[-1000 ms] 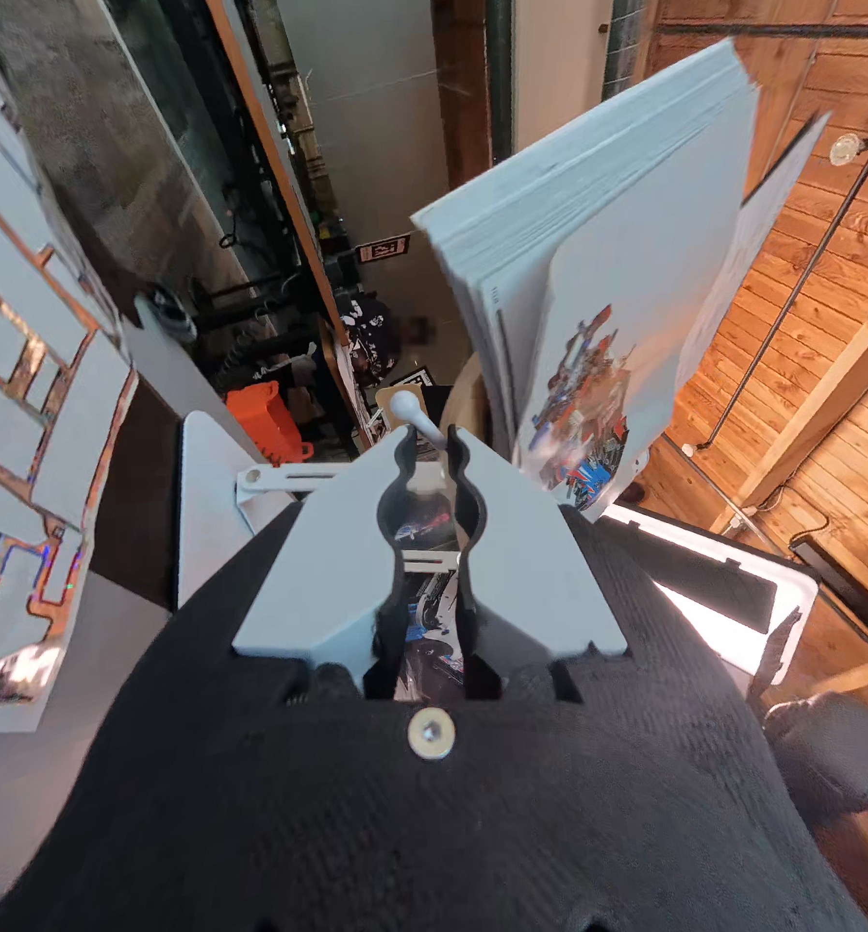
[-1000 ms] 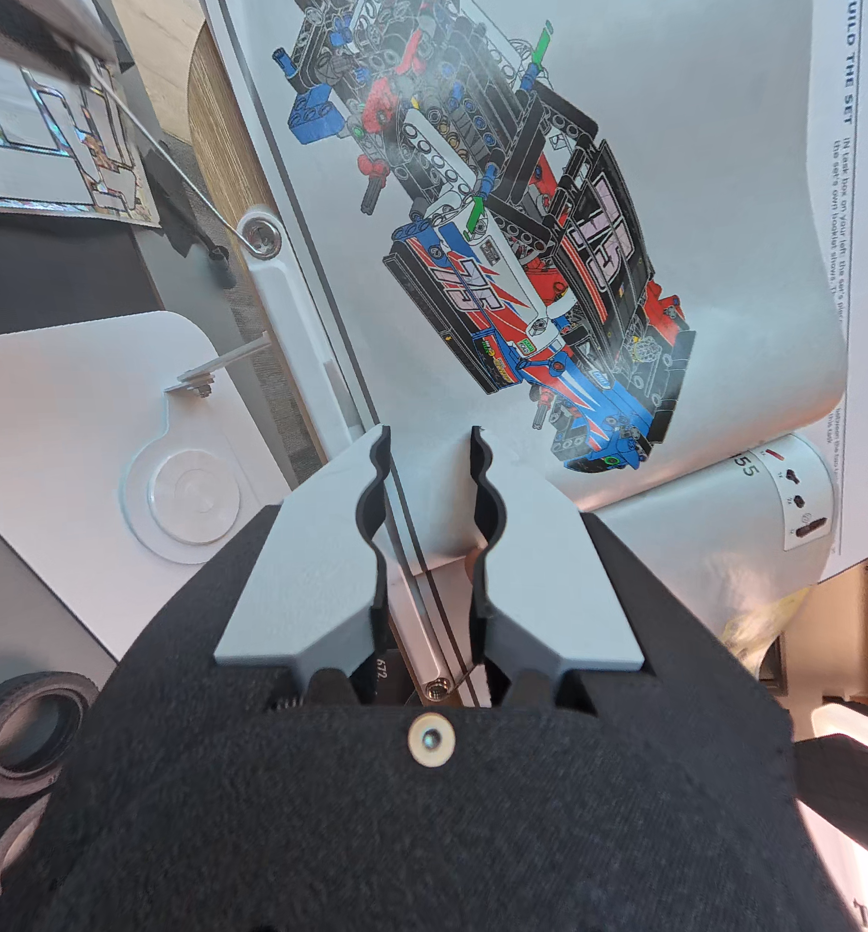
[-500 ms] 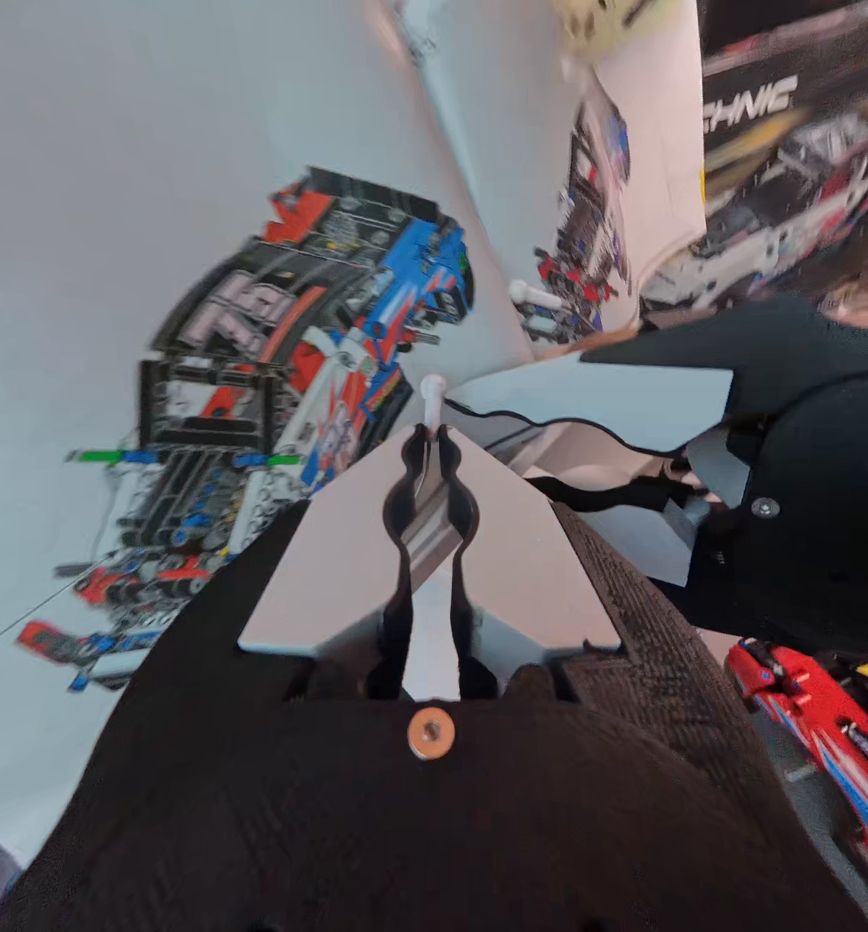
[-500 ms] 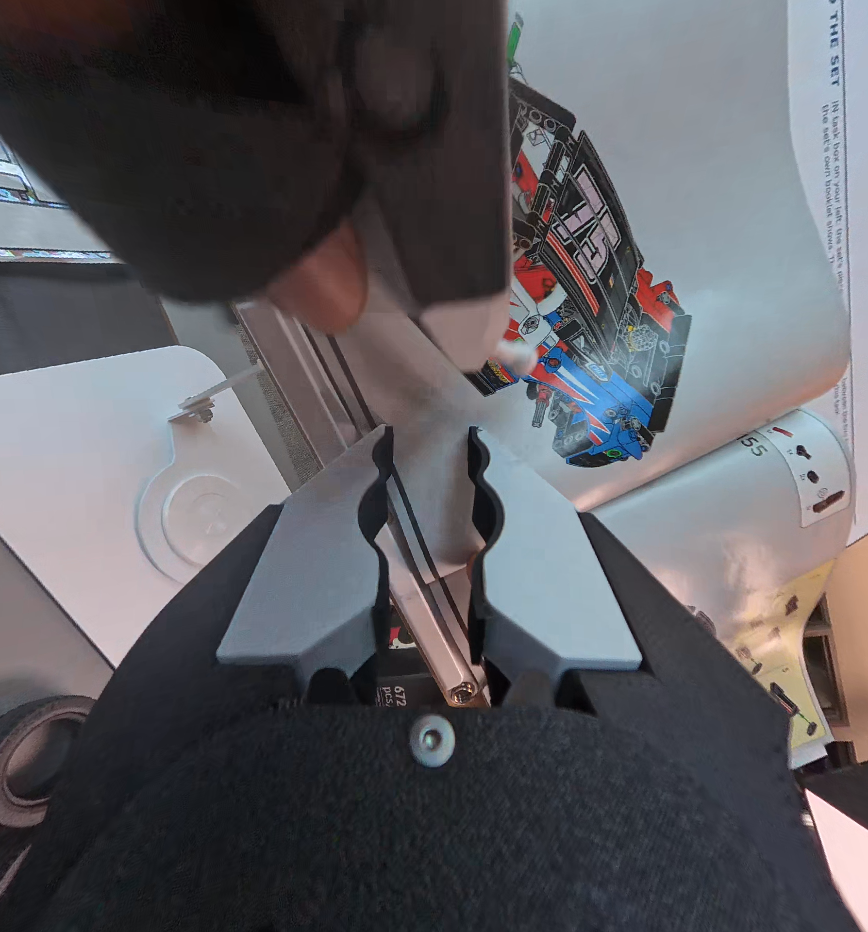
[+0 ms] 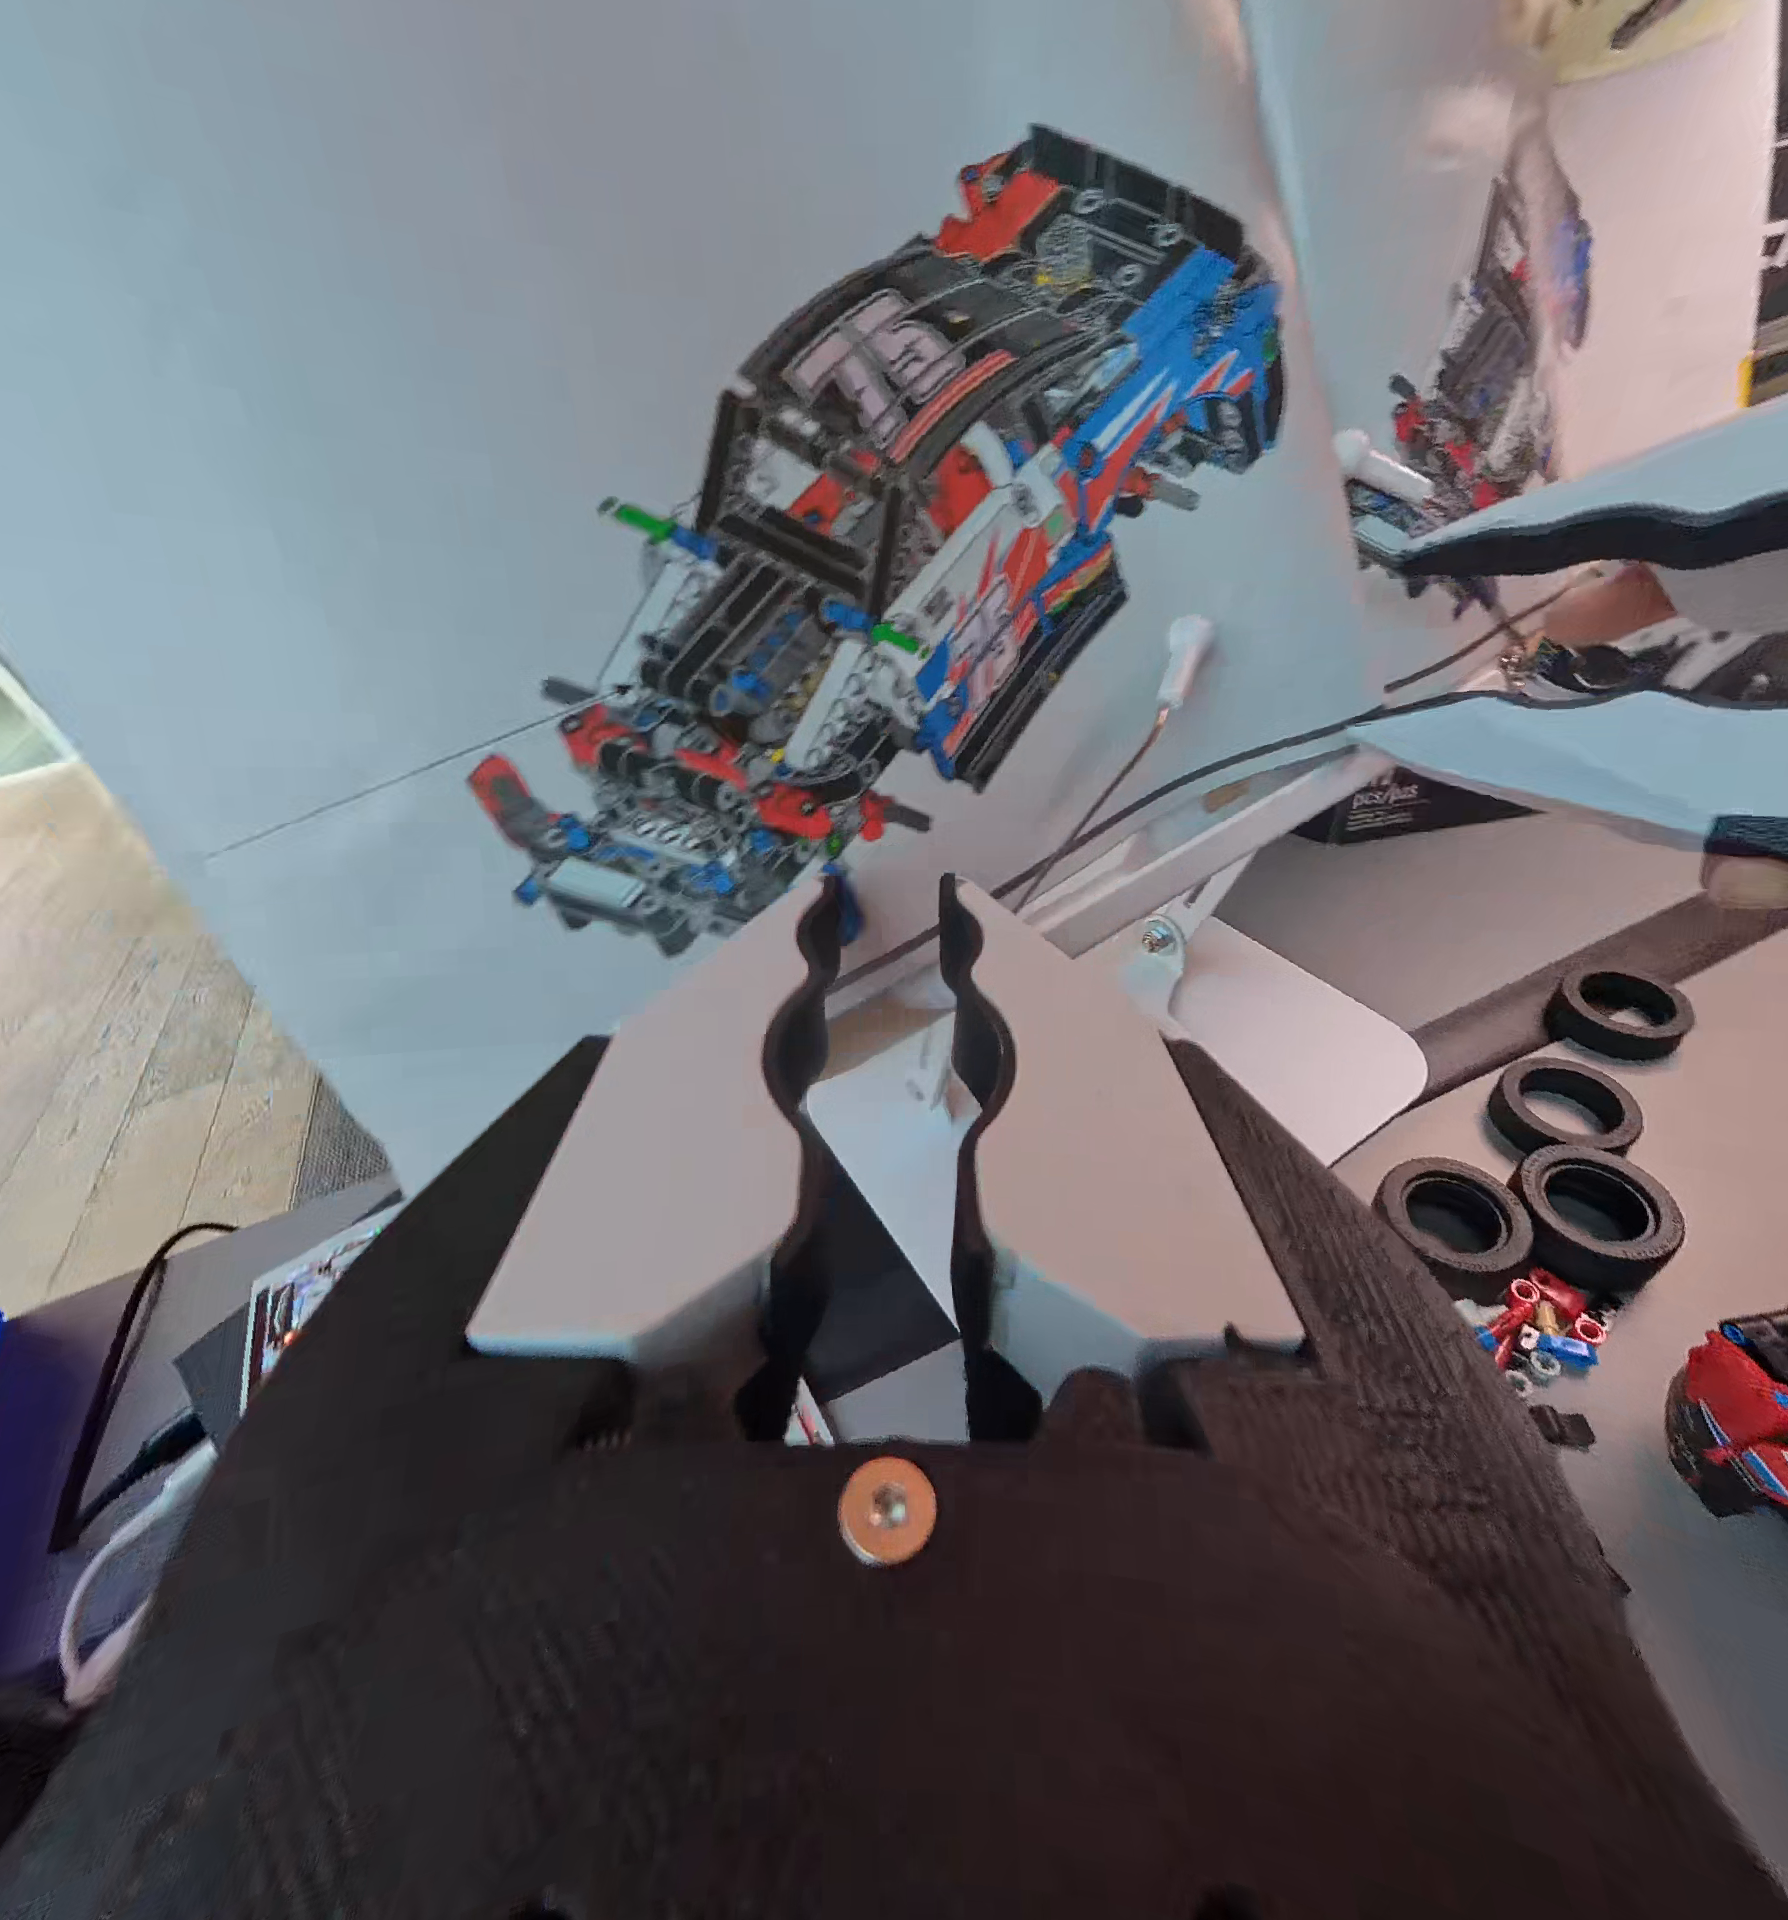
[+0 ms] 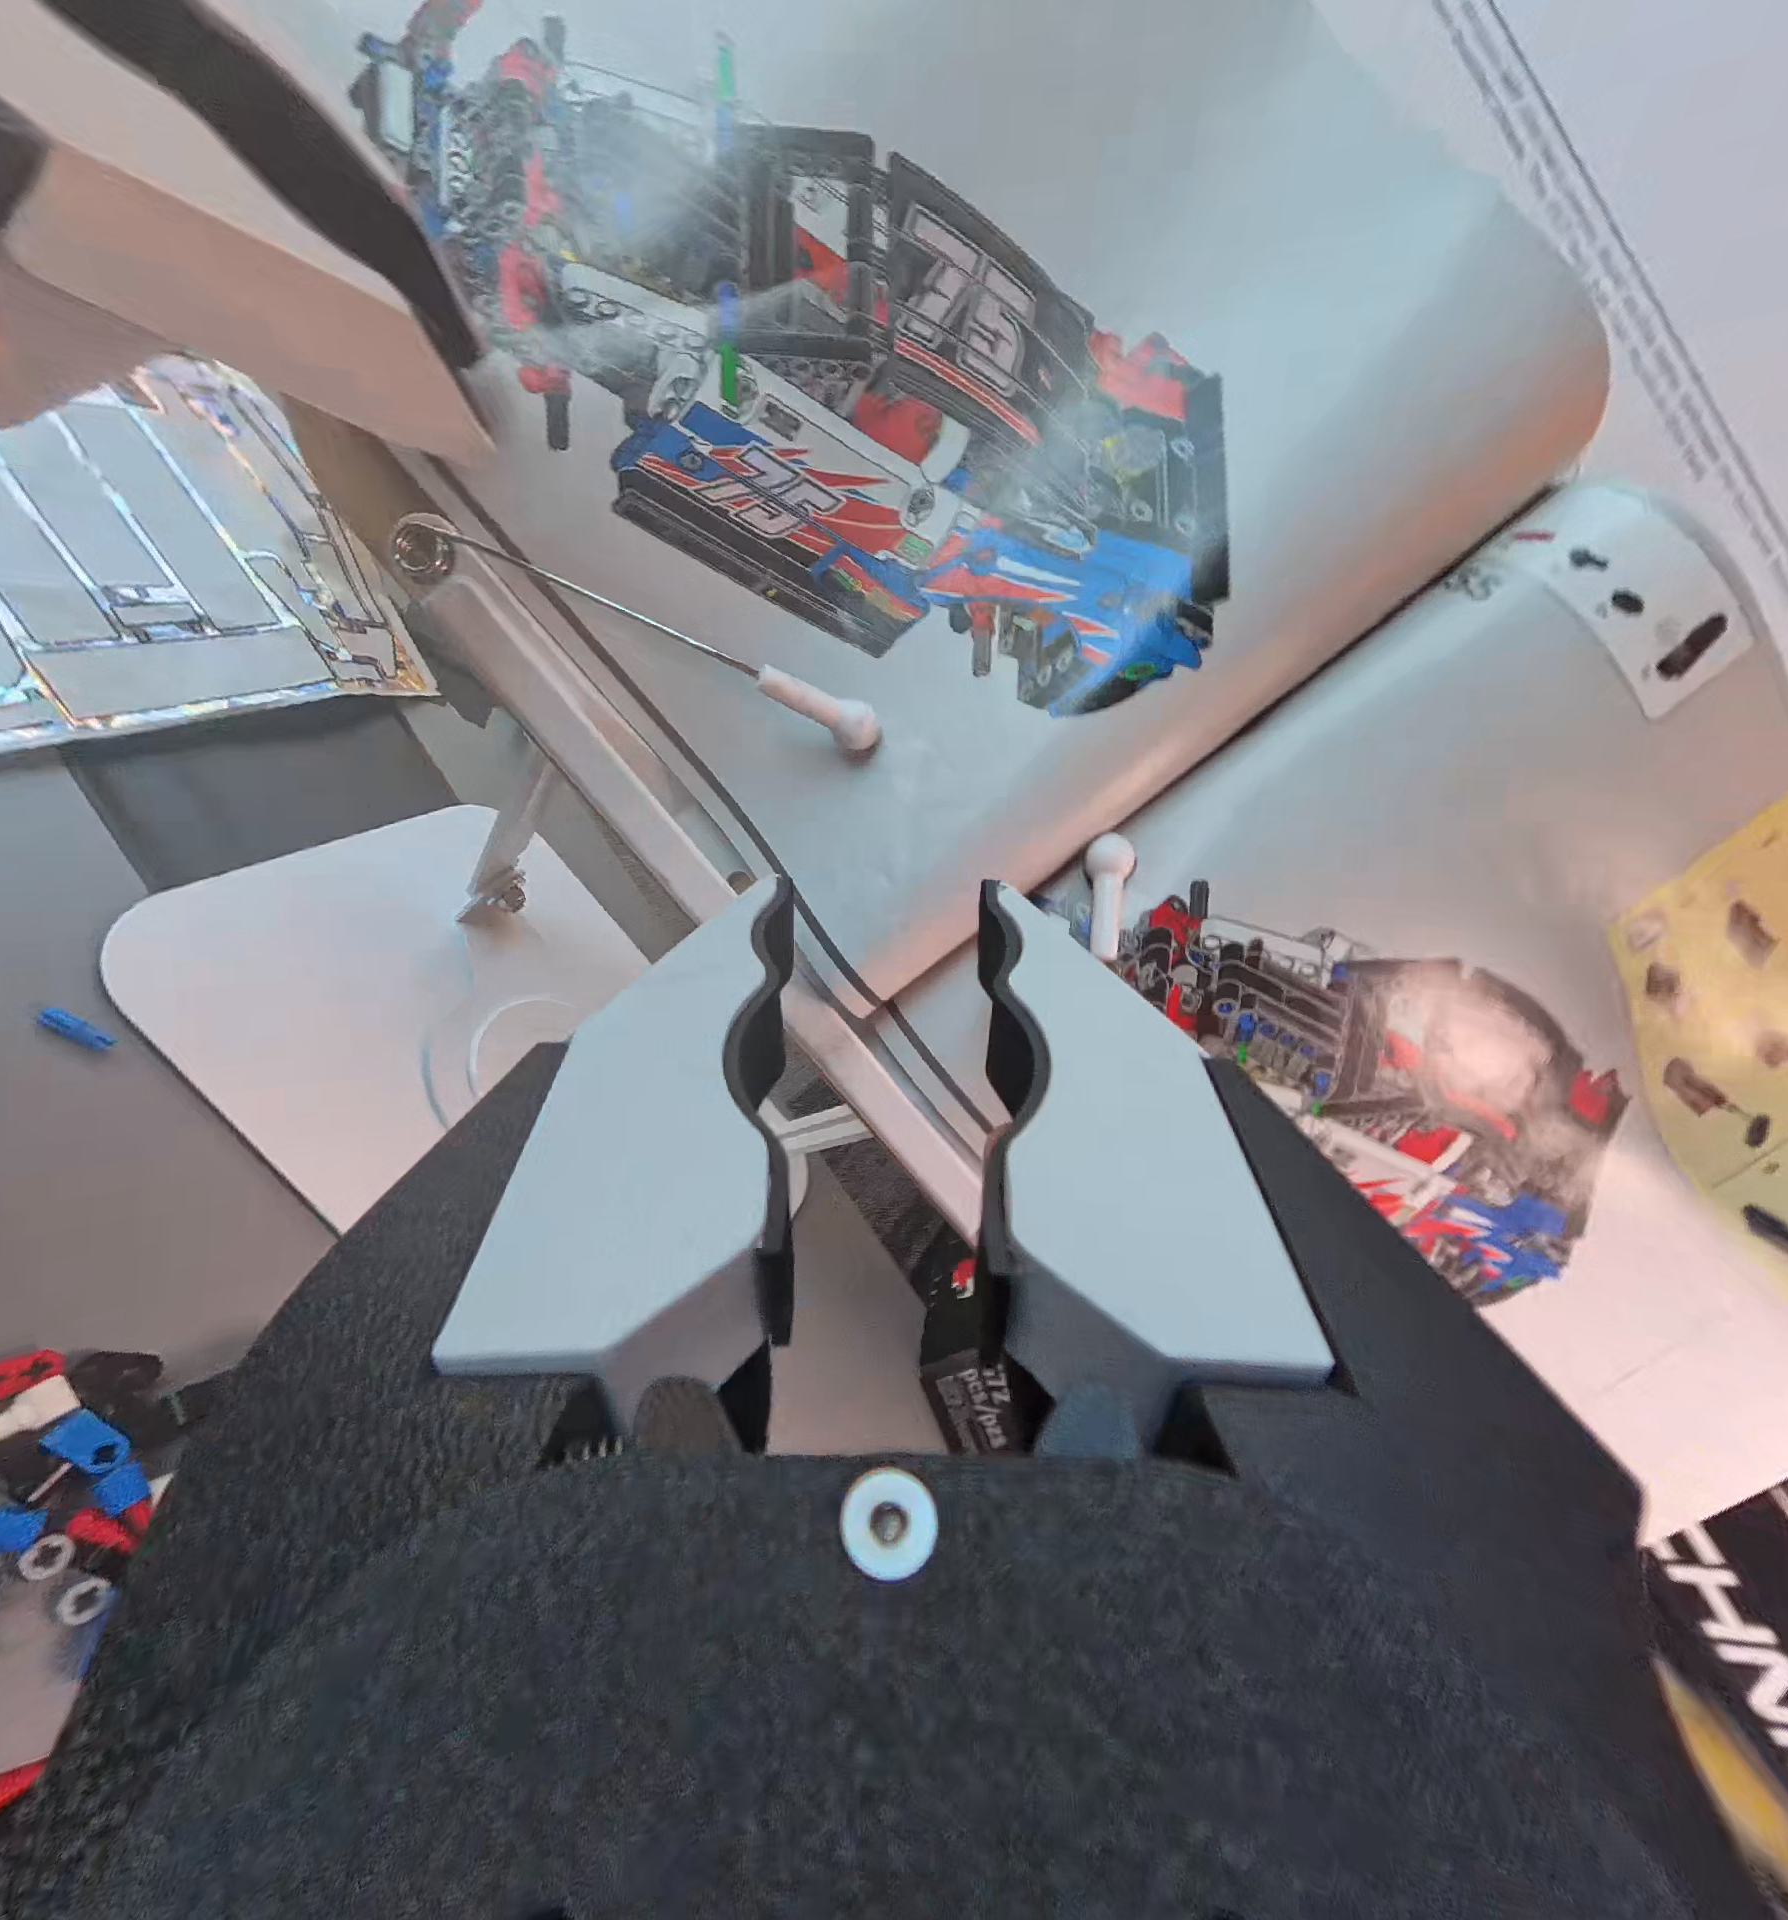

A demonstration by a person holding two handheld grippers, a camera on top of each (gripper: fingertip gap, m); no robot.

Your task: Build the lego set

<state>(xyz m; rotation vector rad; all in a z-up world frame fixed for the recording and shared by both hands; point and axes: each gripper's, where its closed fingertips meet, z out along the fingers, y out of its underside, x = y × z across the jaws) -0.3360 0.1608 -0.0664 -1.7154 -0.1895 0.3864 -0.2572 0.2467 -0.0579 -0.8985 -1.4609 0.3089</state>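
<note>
Both grippers empty, jaws apart: left gripper [image 5: 885, 904], right gripper [image 6: 885, 904]. Beyond them, instruction booklet [image 6: 1337, 312] propped open on white stand [image 6: 277, 987], 2 wire page clips [image 6: 817, 707] on it. On table: 4 black tyres [image 5: 1451, 1216], part-built red car [image 5: 1763, 1403].

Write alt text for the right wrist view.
An open gripper points at an instruction booklet propped on a white stand, its page showing a red, blue and black race car. A wire page holder rests on the page, and loose small bricks lie at lower left.
</note>
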